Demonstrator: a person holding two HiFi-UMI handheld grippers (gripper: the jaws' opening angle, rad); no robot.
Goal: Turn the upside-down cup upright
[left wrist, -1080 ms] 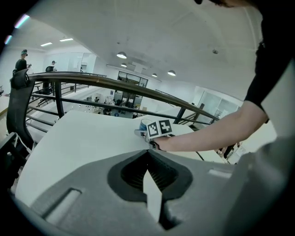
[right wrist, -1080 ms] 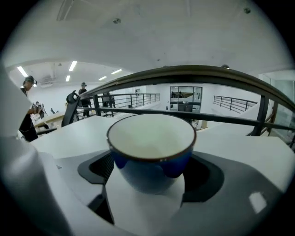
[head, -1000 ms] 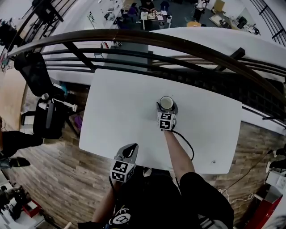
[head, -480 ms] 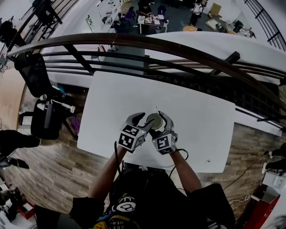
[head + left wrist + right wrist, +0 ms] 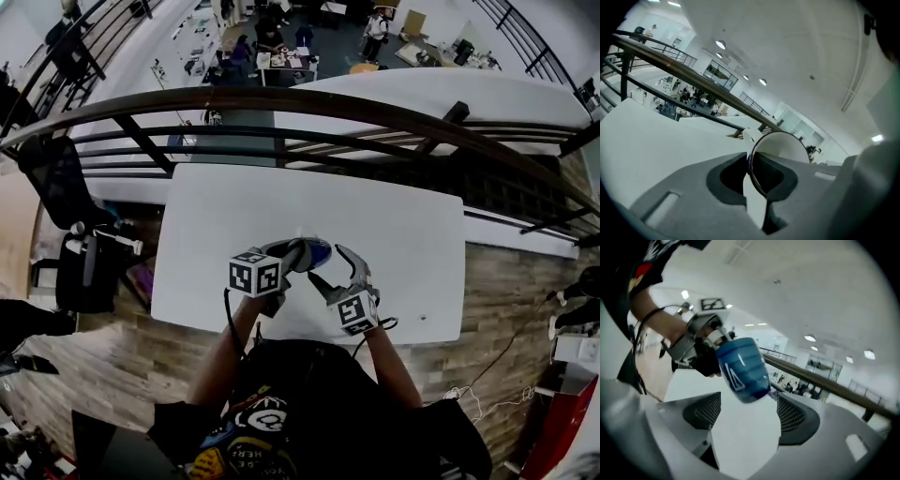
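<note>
The blue cup (image 5: pixel 315 251) with a white inside hangs above the white table (image 5: pixel 394 225), tipped over on its side. My left gripper (image 5: pixel 294 255) pinches the cup's rim, one jaw inside and one outside, and its jaws are closing on the wall. In the left gripper view the rim (image 5: pixel 780 146) stands between the jaws of that gripper (image 5: pixel 751 169). My right gripper (image 5: pixel 336 270) stands open just right of the cup, not touching it. In the right gripper view the cup (image 5: pixel 743 369) floats beyond the open jaws of the right gripper (image 5: pixel 745 414), held by the left gripper (image 5: pixel 708 344).
A dark railing (image 5: pixel 281 103) runs past the table's far edge, with a drop to a lower floor behind it. An office chair (image 5: pixel 80 262) stands on the wood floor left of the table. A person's arms and dark shirt fill the near side.
The right gripper brought the cup from mid-table up toward the near edge. The left gripper came in from the near left and took the rim. The cup now lies tipped, apart from the right jaws.
</note>
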